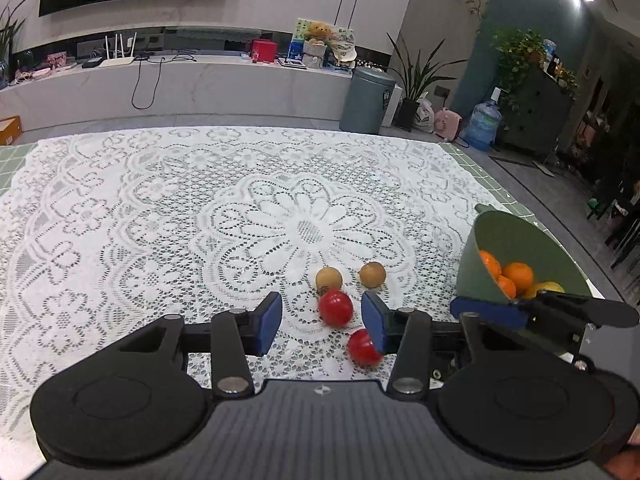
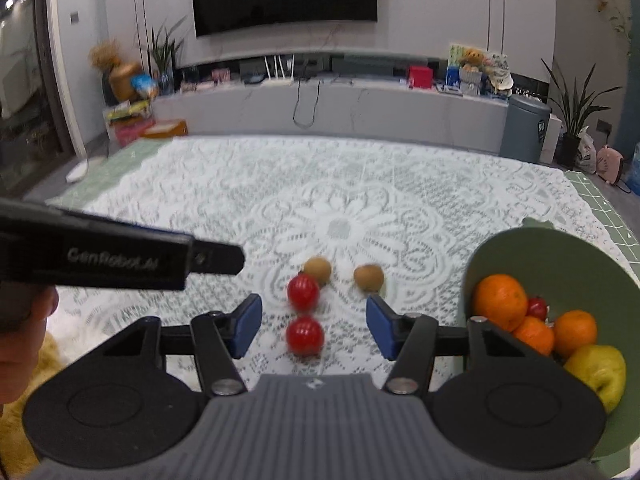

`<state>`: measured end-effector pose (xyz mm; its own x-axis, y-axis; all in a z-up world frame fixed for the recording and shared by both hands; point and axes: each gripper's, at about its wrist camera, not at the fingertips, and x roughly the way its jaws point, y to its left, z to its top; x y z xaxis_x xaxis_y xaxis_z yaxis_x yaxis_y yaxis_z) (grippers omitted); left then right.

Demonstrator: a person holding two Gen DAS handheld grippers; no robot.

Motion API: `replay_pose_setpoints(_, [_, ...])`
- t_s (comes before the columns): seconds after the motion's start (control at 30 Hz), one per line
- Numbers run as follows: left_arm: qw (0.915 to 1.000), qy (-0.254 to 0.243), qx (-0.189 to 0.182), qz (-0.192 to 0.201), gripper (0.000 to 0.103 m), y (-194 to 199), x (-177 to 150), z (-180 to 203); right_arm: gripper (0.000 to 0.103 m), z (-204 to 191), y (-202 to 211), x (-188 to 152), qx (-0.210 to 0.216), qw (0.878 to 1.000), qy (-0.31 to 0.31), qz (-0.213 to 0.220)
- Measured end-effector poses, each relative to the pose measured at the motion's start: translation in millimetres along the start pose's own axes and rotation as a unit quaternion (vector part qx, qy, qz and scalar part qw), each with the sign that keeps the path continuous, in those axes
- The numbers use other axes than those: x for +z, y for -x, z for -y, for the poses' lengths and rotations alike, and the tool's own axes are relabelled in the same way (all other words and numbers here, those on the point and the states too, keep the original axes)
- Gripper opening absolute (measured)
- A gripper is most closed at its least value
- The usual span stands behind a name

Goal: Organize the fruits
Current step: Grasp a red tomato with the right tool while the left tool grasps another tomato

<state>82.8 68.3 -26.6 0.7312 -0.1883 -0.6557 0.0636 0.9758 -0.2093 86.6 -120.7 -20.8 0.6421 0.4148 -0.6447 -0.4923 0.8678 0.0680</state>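
Fruits: two red tomatoes (image 2: pixel 305 316) and two brown ones (image 2: pixel 318 269) lie loose on the lace tablecloth (image 1: pixel 160 200); oranges fill the green bowl (image 2: pixel 560 256). Left gripper (image 1: pixel 322 322) and right gripper (image 2: pixel 314 322) gape, empty.

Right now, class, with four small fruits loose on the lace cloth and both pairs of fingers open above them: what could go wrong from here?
1. The near red fruit is round and may roll from the right gripper.
2. Both grippers, the left included, aim at one cluster and could collide.
3. The green bowl looks tilted; oranges might spill.
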Motion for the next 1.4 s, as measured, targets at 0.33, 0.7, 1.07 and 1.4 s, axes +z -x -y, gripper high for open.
replay_pose_setpoints(0.33, [0.9988, 0.035, -0.026, -0.022, 0.047, -25, -7, -12, 0.045, 2, -25, -2, 0.008, 0.999, -0.018, -0.051])
replay_pose_setpoints(0.7, [0.9966, 0.061, -0.021, -0.052, 0.045, -40, -13, -21, 0.035, 5, -57, -2, 0.031, 0.994, -0.034, -0.096])
replay_pose_setpoints(1.07, [0.9955, 0.065, -0.024, -0.065, 0.045, -47, -15, -20, 0.028, 4, -69, -3, 0.032, 0.992, -0.036, -0.116])
replay_pose_setpoints(1.4, [0.9955, 0.065, -0.025, -0.065, 0.045, -48, -15, -21, 0.025, 4, -70, -3, 0.032, 0.992, -0.032, -0.12])
